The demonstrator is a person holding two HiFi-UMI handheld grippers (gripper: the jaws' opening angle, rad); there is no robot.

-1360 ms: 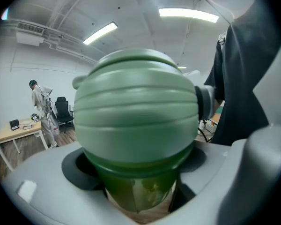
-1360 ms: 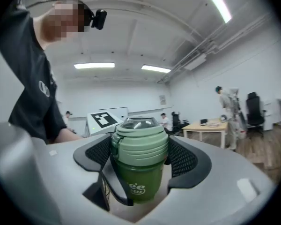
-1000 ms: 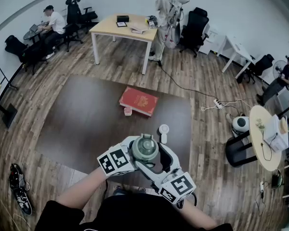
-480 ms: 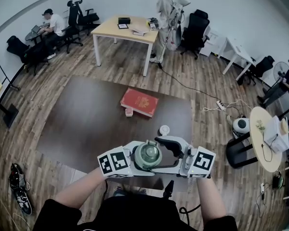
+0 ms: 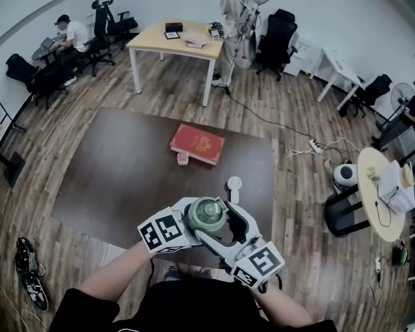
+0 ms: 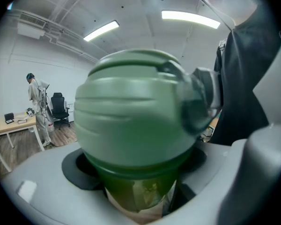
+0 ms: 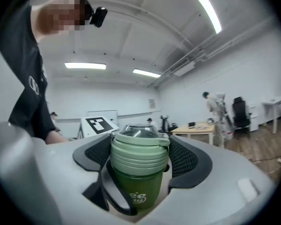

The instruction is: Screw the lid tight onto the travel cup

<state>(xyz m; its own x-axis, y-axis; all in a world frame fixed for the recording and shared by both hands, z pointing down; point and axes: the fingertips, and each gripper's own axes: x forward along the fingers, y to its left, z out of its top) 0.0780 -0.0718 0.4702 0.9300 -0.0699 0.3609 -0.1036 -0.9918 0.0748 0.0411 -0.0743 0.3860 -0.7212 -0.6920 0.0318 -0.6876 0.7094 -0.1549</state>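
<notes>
Dark surface's (image 5: 124,178) near edge passes under the raised travel cup (image 7: 138,191), whose lid (image 5: 207,215) hides it from above. Left fingers (image 6: 77,170) clamp its blurred body; right fingers (image 7: 185,159), just closing, grip the lid.

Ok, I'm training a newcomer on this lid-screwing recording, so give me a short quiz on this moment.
1. True or false: the red book lies on the dark table.
2. Which claw has the lid between its jaws? A) left B) right
3. Fill in: the left claw grips the cup by its ____.
Key: 1 true. 2 B: the right claw, whose jaws have just been closing with the lid between them. 3 body, below the lid.
</notes>
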